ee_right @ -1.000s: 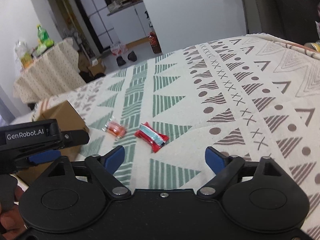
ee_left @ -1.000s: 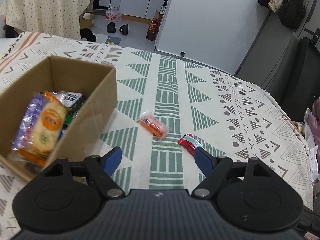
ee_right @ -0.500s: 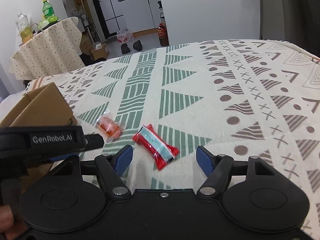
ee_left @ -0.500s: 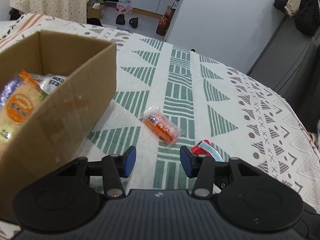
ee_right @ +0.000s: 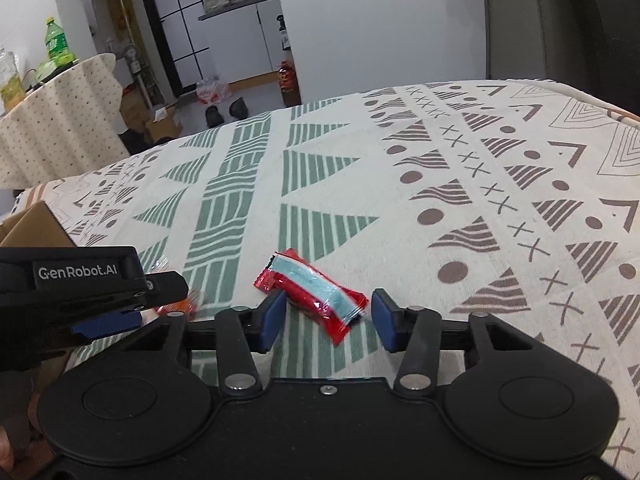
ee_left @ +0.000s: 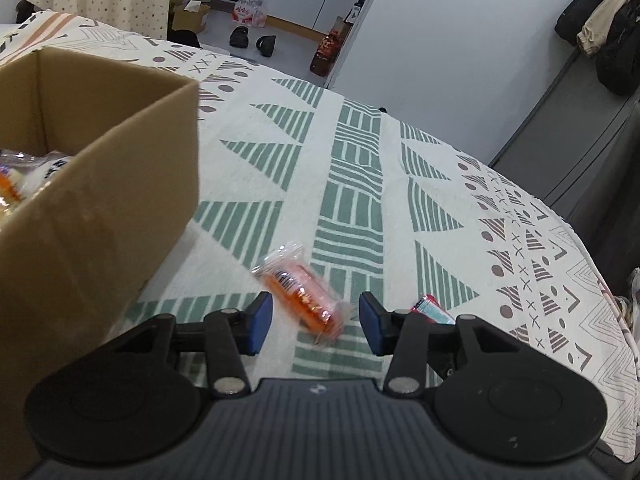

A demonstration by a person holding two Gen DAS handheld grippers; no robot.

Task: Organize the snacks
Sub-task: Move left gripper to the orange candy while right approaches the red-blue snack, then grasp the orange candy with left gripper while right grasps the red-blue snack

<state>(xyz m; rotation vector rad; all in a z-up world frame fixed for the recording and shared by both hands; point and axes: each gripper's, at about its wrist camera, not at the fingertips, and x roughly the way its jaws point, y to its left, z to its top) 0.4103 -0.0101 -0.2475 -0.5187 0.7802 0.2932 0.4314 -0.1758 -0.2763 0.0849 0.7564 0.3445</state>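
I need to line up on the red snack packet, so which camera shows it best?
The right wrist view: the red snack packet lies whole on the tablecloth, between the open right tool fingers. The left wrist view shows only one end of it, mostly hidden behind a finger of the left tool.

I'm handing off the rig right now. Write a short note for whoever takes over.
Left tool: open, fingers either side of the orange snack, not closed on it.
Right tool: open, lined up on the red snack, not gripped.
Both snacks lie on the cloth beside the box.
Done: a few snacks already in the box.
Left: grip both, drop them in the box.
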